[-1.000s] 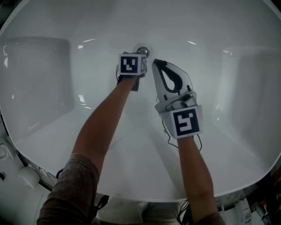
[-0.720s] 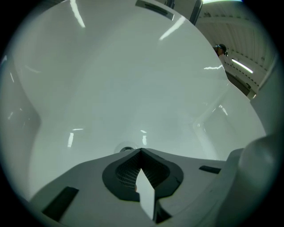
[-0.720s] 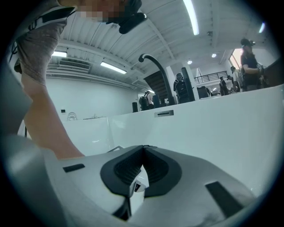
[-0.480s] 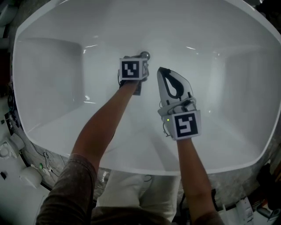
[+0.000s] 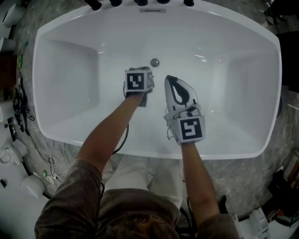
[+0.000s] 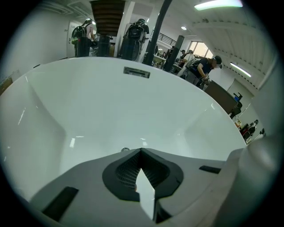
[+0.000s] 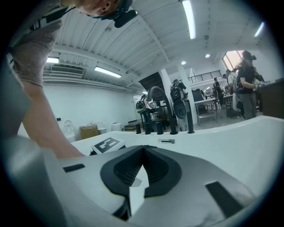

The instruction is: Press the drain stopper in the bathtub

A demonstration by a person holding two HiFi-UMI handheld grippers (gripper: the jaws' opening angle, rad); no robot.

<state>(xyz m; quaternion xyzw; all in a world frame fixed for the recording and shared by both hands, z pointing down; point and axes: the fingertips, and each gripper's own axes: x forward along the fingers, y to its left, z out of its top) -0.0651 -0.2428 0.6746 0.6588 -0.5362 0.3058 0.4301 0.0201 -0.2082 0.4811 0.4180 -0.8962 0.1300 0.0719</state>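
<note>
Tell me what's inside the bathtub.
Only the drain stopper shows on the bathtub floor, uncovered. The left gripper and right gripper hang above it, both shut and empty. The floor patches beneath them are hidden.

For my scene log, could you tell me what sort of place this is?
Probably a workshop or lab hall, not a bathroom: the bathtub stands among loose cables, under strip lights, with people standing nearby.

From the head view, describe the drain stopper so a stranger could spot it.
Start with the white bathtub. On its floor, below the far wall's overflow slot, sits the drain stopper: the only small round metallic disc there.
</note>
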